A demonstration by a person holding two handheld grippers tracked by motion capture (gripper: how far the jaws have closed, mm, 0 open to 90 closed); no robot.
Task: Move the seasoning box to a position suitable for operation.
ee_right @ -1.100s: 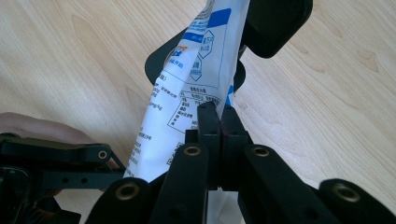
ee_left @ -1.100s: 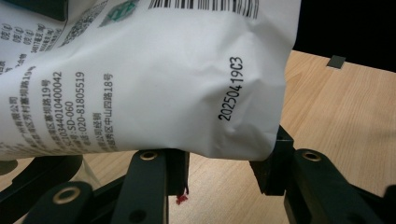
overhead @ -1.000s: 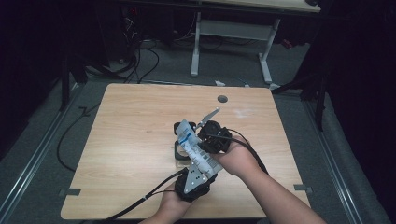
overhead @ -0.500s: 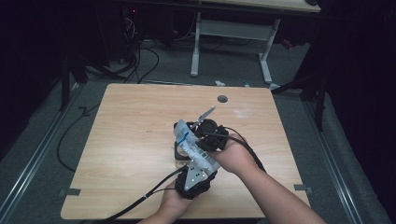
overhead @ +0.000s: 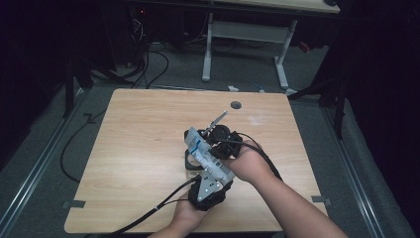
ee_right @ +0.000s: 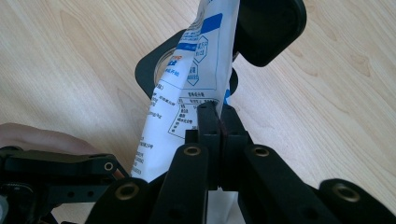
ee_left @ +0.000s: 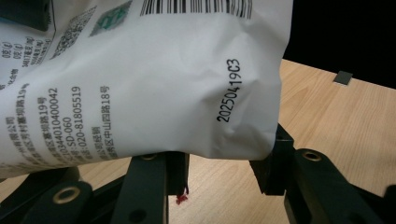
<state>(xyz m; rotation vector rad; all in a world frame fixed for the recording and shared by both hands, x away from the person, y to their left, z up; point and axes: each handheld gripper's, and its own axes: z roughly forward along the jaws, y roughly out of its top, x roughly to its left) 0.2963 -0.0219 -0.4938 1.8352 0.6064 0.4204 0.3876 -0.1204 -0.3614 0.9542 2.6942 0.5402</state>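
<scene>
Near the middle of the desk [overhead: 138, 148], held just above its wooden top, is a white plastic pouch [overhead: 204, 157] printed with blue panels, a barcode and a date code. It looks light, soft and crinkly, with a slick film that could slide out of a loose pinch; the flat sealed edges seem the safest places to take hold. The left hand-held gripper [ee_left: 219, 170] sits at the pouch's near end, its jaws about half spread with the bottom corner of the pouch bulging between them; whether the pads actually press on it I cannot tell. The right hand-held gripper [ee_right: 218, 122] comes in from the side, jaws pressed together and pinching a thin edge of the pouch. A black ring-shaped holder [ee_right: 156, 65] rests on the desk under the pouch's far end.
</scene>
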